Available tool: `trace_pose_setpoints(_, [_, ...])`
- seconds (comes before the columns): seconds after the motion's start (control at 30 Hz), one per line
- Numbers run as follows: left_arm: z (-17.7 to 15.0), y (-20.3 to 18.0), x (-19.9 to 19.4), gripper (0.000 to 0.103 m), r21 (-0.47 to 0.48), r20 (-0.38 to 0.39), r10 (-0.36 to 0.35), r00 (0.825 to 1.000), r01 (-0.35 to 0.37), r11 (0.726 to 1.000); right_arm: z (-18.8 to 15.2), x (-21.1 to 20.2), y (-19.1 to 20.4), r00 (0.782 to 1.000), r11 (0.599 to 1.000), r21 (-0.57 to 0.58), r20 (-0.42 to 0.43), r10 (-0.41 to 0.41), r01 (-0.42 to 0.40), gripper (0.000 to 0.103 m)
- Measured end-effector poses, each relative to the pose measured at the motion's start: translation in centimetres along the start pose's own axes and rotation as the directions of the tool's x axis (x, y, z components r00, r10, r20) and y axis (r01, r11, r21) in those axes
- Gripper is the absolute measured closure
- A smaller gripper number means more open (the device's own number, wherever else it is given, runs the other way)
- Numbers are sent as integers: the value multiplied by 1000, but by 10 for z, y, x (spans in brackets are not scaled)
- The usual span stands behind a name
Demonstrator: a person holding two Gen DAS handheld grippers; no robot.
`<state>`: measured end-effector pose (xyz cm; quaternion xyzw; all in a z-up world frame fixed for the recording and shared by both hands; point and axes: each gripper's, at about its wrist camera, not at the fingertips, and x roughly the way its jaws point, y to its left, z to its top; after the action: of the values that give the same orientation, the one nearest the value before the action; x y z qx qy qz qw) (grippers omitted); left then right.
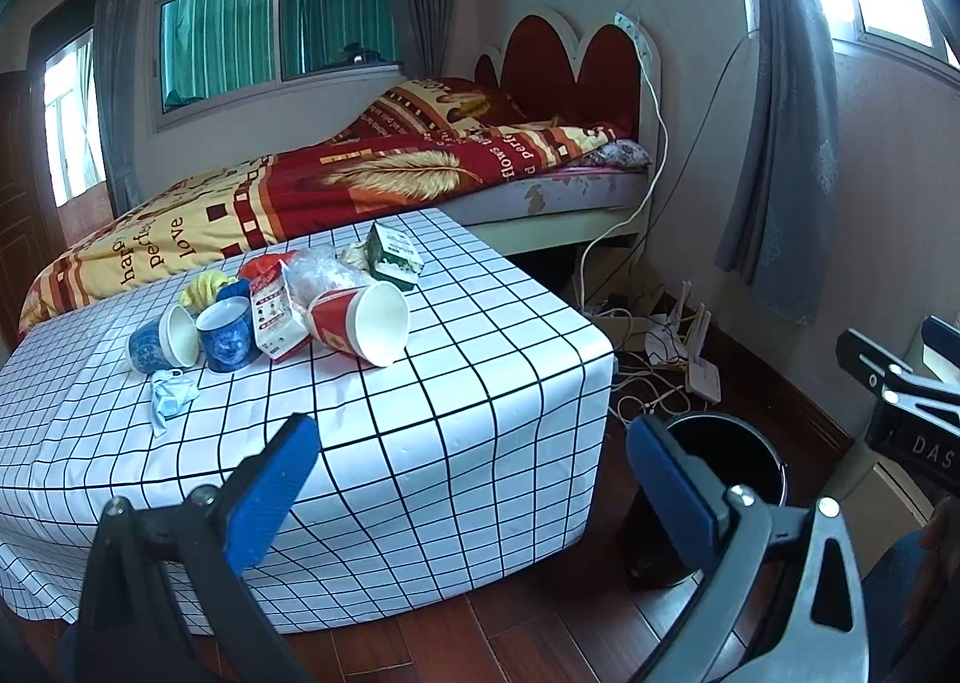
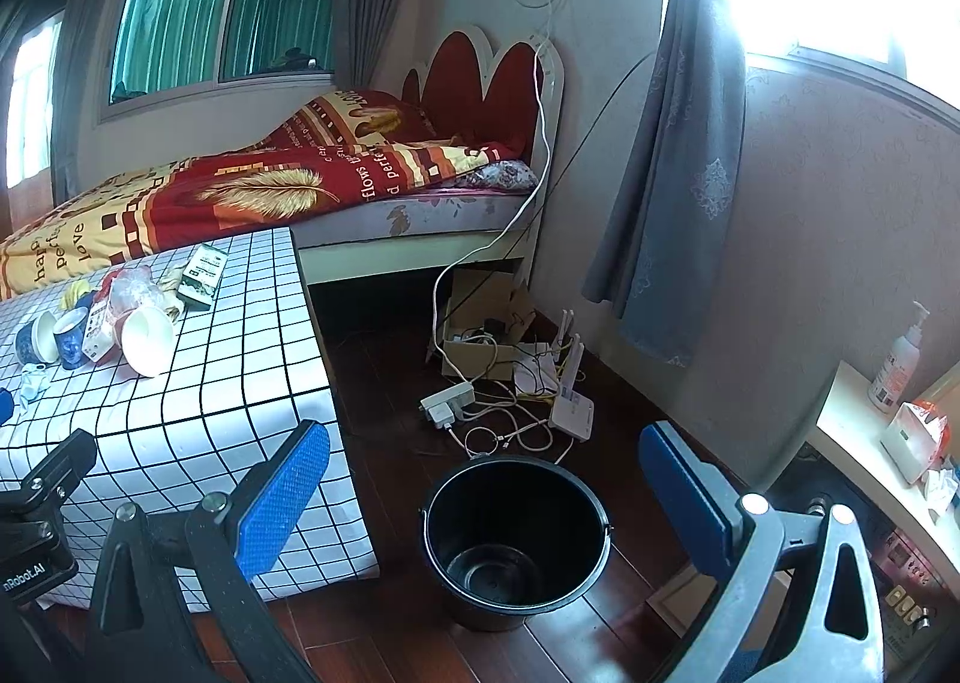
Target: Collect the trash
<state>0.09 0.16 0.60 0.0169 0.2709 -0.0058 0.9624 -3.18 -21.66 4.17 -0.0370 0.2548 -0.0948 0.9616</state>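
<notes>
Left gripper (image 1: 474, 479): held low before the table's near corner, pointing at the bed; jaws spread wide, nothing between the blue pads.
Right gripper (image 2: 486, 488): held low over the wooden floor, aimed above the bucket; jaws spread wide, holding nothing.
Trash pile (image 1: 288, 311): clustered on the far part of the checkered table (image 1: 420, 413); red paper cup (image 1: 360, 326) on its side, two blue cups (image 1: 192, 338), green carton (image 1: 393, 257), crumpled mask (image 1: 171, 395).
Black bucket (image 2: 516, 539): upright on the floor, just beside the table's right side.
Bed (image 2: 240, 191): behind the table.
</notes>
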Motion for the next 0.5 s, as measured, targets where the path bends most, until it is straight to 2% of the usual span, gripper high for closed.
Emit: trace_pose_setpoints(0.5, [0,1,-1,0,-6,6,-1,1000,1,1000,-1,-1,-1,1000,1000,5,2,0,0,0])
